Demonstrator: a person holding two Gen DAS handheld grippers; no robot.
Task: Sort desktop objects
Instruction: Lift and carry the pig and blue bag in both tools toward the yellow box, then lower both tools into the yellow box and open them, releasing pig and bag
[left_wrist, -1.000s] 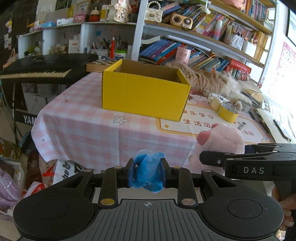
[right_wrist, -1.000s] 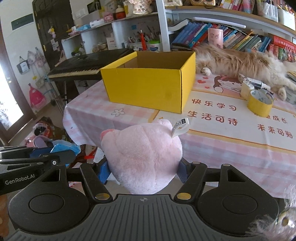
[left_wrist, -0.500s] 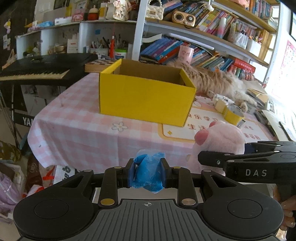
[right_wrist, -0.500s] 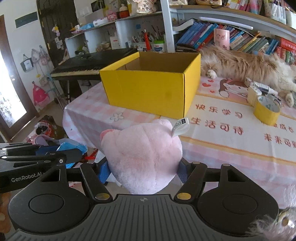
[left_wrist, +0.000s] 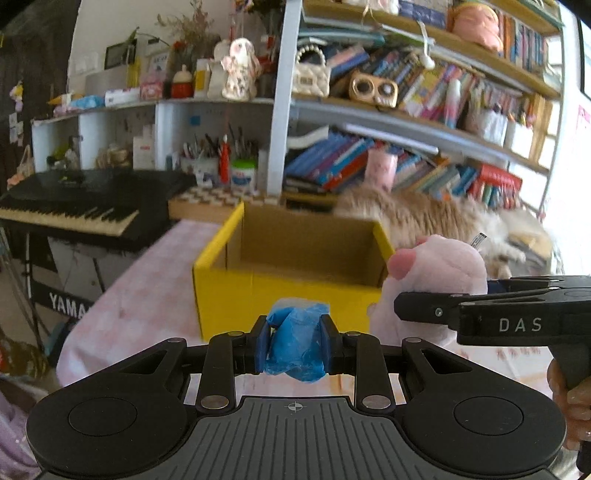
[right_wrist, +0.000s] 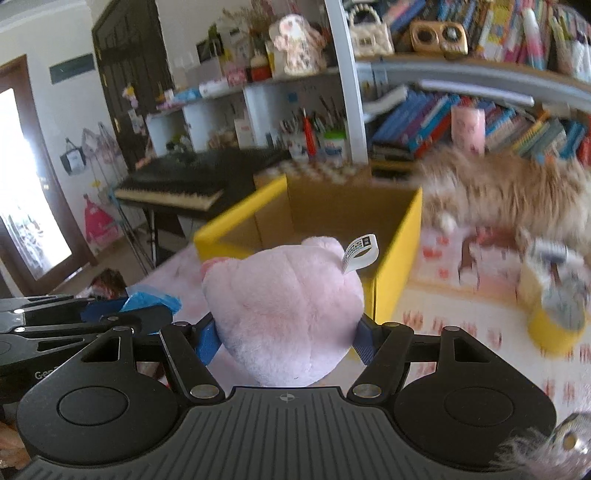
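My left gripper (left_wrist: 294, 341) is shut on a crumpled blue plastic wad (left_wrist: 295, 349), held just short of the open yellow cardboard box (left_wrist: 280, 295) on the pink checked tablecloth (left_wrist: 147, 295). My right gripper (right_wrist: 284, 339) is shut on a pink plush toy (right_wrist: 284, 314) with a white tag, which hangs in front of the yellow box (right_wrist: 397, 266). In the left wrist view the plush (left_wrist: 443, 266) and the right gripper's black body sit at the right. The box interior looks bare where visible.
A long-haired cat (right_wrist: 517, 192) lies on the table behind and right of the box. A yellow tape roll (right_wrist: 554, 321) stands at the right. A black keyboard (left_wrist: 74, 210) stands left of the table. Bookshelves (left_wrist: 406, 122) fill the back.
Both grippers have risen and moved forward toward the yellow box, which now looms larger with its inside visible. Each still holds its object as before.
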